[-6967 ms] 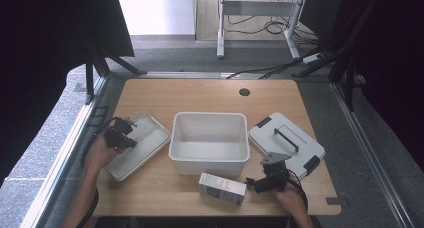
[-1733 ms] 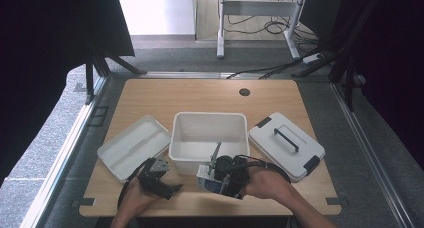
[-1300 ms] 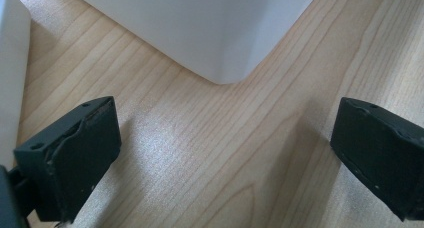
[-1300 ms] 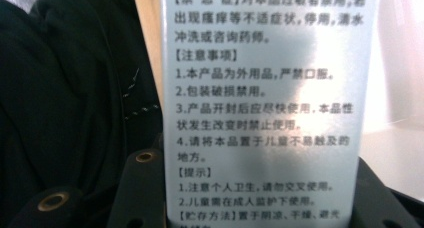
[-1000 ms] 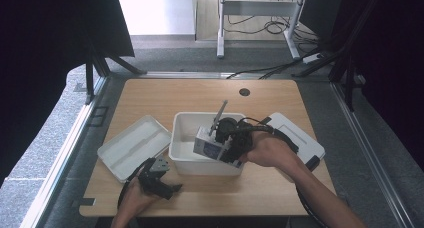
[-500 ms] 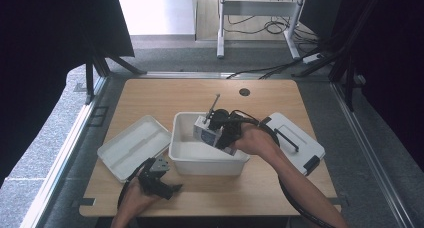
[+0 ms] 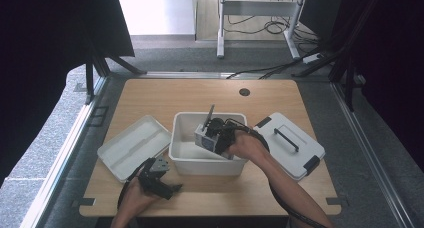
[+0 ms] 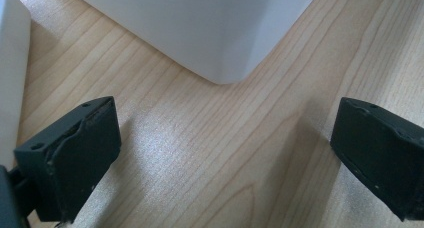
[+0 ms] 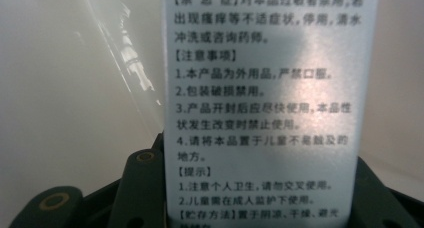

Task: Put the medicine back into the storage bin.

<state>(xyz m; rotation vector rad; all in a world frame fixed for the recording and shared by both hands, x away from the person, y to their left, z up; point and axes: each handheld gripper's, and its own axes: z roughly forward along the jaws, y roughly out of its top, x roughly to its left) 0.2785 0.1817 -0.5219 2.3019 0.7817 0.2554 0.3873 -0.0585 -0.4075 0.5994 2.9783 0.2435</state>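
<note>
A white carton printed with black text (image 7: pixel 203 137) is tilted inside the white bin (image 7: pixel 210 164), held low in it by my right gripper (image 7: pixel 214 136), which is shut on it. In the right gripper view the carton's text panel (image 9: pixel 270 88) rises between the black jaws, with the bin's pale inner wall (image 9: pixel 60 88) behind it. My left gripper (image 7: pixel 169 188) rests on the table near the bin's front left corner. In the left gripper view my left gripper (image 8: pixel 220 158) is open over bare wood, with the bin's corner (image 8: pixel 220 38) just ahead.
A white lid or shallow tray (image 7: pixel 132 147) lies left of the bin. A white lid with black handle and clips (image 7: pixel 290 144) lies to its right. The wooden table (image 7: pixel 165 98) has a cable hole (image 7: pixel 244 92) at the back.
My right gripper has carried the carton from above the bin's front down into the bin. The left gripper has stayed where it was.
</note>
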